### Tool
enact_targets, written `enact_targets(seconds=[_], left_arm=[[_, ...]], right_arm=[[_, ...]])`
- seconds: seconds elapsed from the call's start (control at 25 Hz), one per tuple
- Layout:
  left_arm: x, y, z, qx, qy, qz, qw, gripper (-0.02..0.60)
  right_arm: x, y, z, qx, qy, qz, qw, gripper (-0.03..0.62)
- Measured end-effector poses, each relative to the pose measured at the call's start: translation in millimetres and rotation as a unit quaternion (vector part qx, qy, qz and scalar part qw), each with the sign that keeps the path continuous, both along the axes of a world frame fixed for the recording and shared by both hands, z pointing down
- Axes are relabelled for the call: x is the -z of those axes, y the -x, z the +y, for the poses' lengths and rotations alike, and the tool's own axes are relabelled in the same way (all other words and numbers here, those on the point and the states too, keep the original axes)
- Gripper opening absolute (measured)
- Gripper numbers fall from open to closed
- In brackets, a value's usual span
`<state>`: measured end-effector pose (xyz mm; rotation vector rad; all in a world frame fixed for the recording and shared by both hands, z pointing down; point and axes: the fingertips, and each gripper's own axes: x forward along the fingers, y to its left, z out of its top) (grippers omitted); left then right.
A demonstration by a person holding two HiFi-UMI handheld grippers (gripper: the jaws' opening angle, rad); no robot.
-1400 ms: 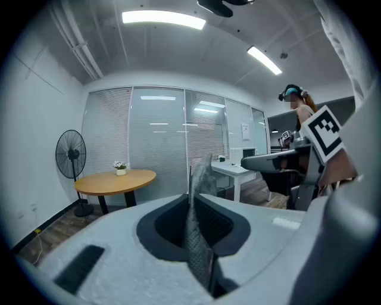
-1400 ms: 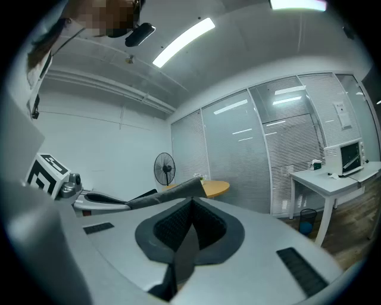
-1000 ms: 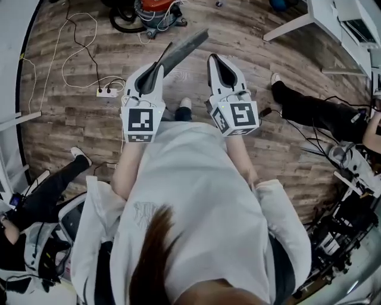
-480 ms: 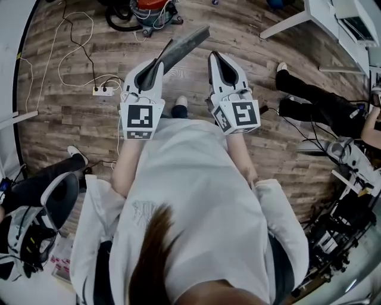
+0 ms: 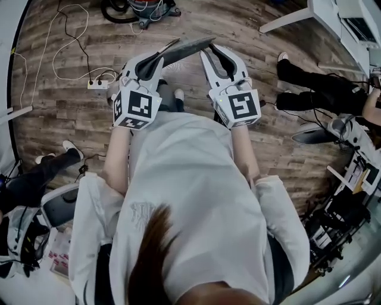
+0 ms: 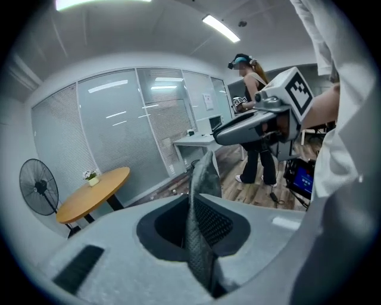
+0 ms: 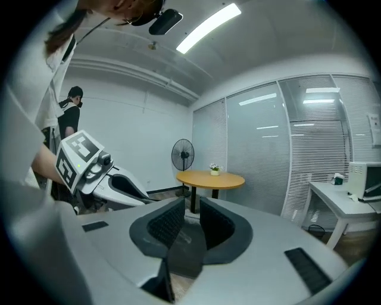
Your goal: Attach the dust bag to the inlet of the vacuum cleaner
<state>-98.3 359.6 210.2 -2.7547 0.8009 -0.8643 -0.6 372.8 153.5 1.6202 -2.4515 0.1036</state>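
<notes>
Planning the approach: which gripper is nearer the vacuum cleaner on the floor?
Left. The left gripper, shut on the dust bag, is almost straight below the vacuum cleaner in the head view; the right gripper, jaws just opened, gripping nothing, is farther right.

Loose white shirt [image 5: 196, 196]; left hand-held gripper [image 5: 164, 52] and right hand-held gripper [image 5: 213, 52] pale grey, black-and-white marker cubes [image 5: 136, 109], dark pads [image 7: 164, 223].

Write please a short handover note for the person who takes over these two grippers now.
Left gripper: shut on the grey dust bag, held in the air ahead of the person.
Right gripper: jaws have just been opening; open, nothing clamped, beside the bag's free end.
Vacuum cleaner: on the floor further ahead, apart from the bag.
Done: bag is in hand.
Left: carry it to the inlet and attach it.
</notes>
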Motion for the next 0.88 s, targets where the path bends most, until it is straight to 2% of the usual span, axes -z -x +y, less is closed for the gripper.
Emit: enact_targets(seconds=[0.24, 0.56, 0.68, 0.8, 0.88], left_arm=[[-14, -12, -23, -0.058, 0.027, -0.015, 0.9979, 0.041], [-28, -24, -76, -0.147, 0.038, -0.046, 0.9874, 0.040], [-29, -29, -91, -0.176, 0.036, -0.050, 0.9824, 0.040], [-34, -29, -101, -0.203, 0.042, -0.053, 0.9769, 0.040], [-37, -29, -108, -0.221, 0.046, -0.056, 0.9727, 0.040]], right_arm=[[-16, 5, -29, 0.042, 0.036, 0.016, 0.998, 0.086], [-28, 19, -95, 0.100, 0.079, 0.055, 0.990, 0.115], [-38, 25, -111, 0.135, 0.103, 0.093, 0.981, 0.135], [-60, 33, -118, 0.170, 0.147, 0.129, 0.966, 0.190], [-71, 34, -125, 0.179, 0.159, 0.159, 0.958, 0.192]])
